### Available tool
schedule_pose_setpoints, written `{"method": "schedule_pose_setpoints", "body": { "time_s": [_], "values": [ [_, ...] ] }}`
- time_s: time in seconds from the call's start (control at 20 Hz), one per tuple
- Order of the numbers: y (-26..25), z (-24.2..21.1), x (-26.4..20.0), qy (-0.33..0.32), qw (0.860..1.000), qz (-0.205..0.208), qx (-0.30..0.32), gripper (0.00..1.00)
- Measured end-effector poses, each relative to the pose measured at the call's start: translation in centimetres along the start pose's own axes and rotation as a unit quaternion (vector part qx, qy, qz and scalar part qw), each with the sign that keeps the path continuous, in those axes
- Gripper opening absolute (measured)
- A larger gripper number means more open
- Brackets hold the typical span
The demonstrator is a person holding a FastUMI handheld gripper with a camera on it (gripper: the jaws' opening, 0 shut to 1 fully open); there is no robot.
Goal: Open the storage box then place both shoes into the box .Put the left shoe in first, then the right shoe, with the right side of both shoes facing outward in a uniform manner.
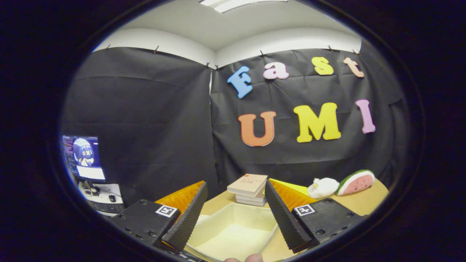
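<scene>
Between the spread tool fingers: storage box; books beyond, print unreadable.

My gripper has two black wedge-shaped fingers with finely ribbed pads, spread wide apart, each on a matte black block with dark screws, a square black-and-white marker and an orange panel behind.

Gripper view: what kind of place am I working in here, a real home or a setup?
Most likely a staged recording booth, not a home: black cloth is clipped up as walls, a computer monitor runs beside the table, and the open gripper hovers over a cream box.
</scene>
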State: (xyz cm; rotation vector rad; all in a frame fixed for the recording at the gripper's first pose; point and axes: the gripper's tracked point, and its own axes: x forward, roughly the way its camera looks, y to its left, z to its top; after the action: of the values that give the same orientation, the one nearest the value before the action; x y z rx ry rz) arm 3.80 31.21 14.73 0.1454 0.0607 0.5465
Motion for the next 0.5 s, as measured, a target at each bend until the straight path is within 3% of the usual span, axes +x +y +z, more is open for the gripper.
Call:
{"method": "schedule_pose_setpoints", "body": {
  "time_s": [0.25, 0.5],
  "values": [
    [-8.5, -2.3, -4.6, 0.024, 0.998, -0.064, -0.002, 1.00],
    [-15.8, -6.2, -6.8, 0.074, 0.992, -0.103, 0.017, 1.00]
  ]
}}
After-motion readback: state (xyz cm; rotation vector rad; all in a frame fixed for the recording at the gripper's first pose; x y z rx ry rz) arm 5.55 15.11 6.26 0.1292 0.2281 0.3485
